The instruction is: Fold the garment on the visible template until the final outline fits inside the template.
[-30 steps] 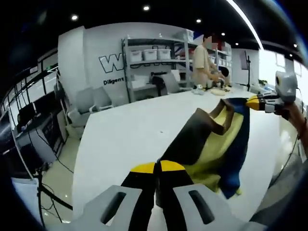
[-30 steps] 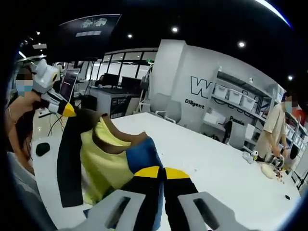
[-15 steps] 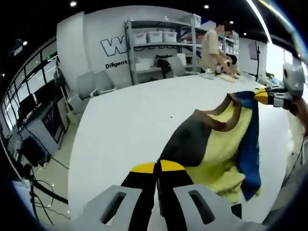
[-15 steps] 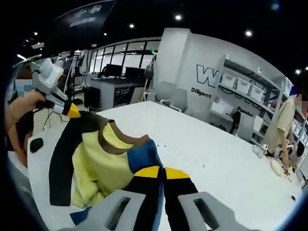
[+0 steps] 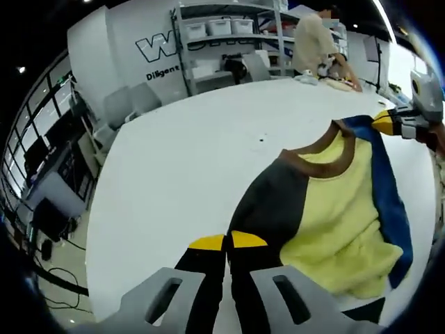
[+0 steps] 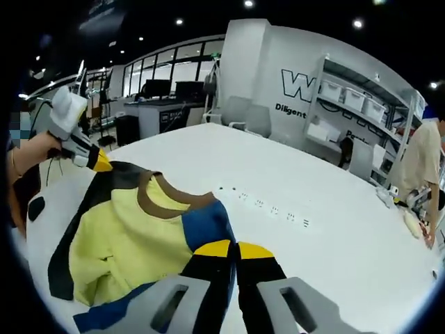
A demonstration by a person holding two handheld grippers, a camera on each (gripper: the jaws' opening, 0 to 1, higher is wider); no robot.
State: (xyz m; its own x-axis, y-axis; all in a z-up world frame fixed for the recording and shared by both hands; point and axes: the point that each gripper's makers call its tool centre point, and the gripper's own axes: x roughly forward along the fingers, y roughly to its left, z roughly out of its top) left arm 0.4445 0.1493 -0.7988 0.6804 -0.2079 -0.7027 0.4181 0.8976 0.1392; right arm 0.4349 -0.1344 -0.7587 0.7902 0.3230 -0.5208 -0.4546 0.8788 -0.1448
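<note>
Left gripper view: garment [image 5: 334, 209] on white table [image 5: 188, 174]; shelving [image 5: 229, 35] beyond.

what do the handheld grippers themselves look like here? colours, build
Both match: the left gripper and right gripper have black fingers capped in yellow, rising from light grey moulded bases with slot cutouts. Seen from across the table, each carries a pale grey housing behind its yellow tips. No sleeve or cable can be made out.
</note>
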